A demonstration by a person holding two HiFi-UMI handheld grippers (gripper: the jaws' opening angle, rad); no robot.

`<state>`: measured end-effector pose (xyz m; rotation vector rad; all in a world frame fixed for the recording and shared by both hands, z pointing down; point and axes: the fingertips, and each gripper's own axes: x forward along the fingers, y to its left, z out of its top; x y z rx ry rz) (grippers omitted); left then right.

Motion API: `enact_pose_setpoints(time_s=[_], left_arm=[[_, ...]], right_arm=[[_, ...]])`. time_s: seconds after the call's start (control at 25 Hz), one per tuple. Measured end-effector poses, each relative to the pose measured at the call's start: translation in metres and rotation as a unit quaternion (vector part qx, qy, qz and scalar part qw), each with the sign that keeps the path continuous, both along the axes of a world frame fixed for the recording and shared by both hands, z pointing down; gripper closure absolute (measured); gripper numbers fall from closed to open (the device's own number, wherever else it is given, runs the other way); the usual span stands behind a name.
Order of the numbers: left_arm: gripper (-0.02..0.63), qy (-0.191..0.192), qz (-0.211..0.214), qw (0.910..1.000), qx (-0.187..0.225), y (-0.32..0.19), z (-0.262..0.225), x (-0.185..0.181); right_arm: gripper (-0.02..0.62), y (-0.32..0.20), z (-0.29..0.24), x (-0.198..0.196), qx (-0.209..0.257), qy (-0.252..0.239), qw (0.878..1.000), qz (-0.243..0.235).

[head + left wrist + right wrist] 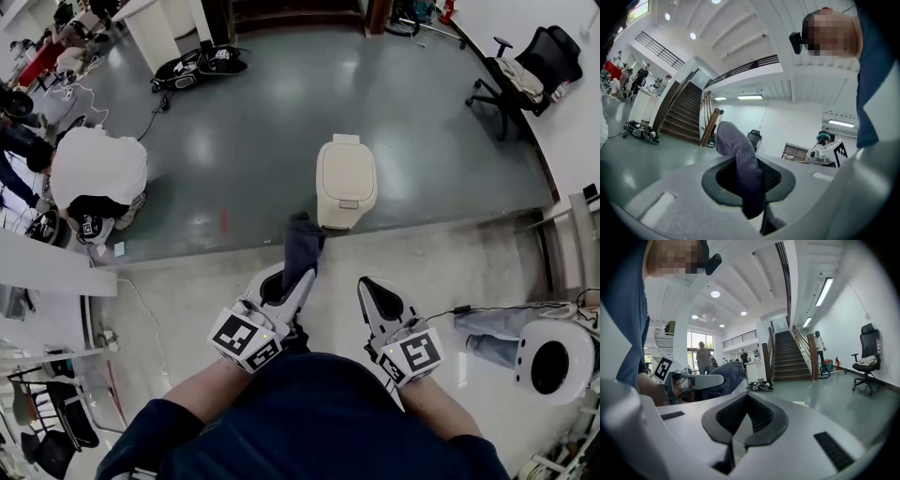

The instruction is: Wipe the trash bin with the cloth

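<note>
Left gripper (302, 279) close to body, fingers (679, 201) clamped on dark grey-purple cloth (302, 246); cloth pokes out past tips, top flopped over. Right gripper (371, 287) alongside, fingers (801, 446) pressed together, nothing btwn. Cream trash bin (346, 181) upright on floor (244, 141) ahead, lid down, just beyond cloth's end in head view.

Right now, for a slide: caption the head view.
Left gripper holds dark cloth short of cream trash bin; right gripper shut, empty.
</note>
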<state>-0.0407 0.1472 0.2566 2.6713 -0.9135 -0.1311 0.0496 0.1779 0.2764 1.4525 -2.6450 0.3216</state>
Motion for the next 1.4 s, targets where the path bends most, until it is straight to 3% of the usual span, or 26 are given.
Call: enact_pose_setpoints(time_s=[0.36,1.12,1.4], left_arm=[[0.552,-0.001,0.006,0.9998,-0.017,-0.098,0.005,-0.021],[0.552,-0.047,-0.086,0.991,-0.091,-0.21,0.094,0.062],[0.552,-0.048,-0.105,0.9864,-0.117,-0.269,0.147,0.049]], right_arm=[[0.591,-0.091,-0.007,-0.007,-0.004,0.002,0.999,0.035],[0.591,-0.224,0.055,0.081,-0.04,-0.014,0.998,-0.051],[0.591,-0.271,0.095,0.08,-0.067,0.01,0.997,-0.034]])
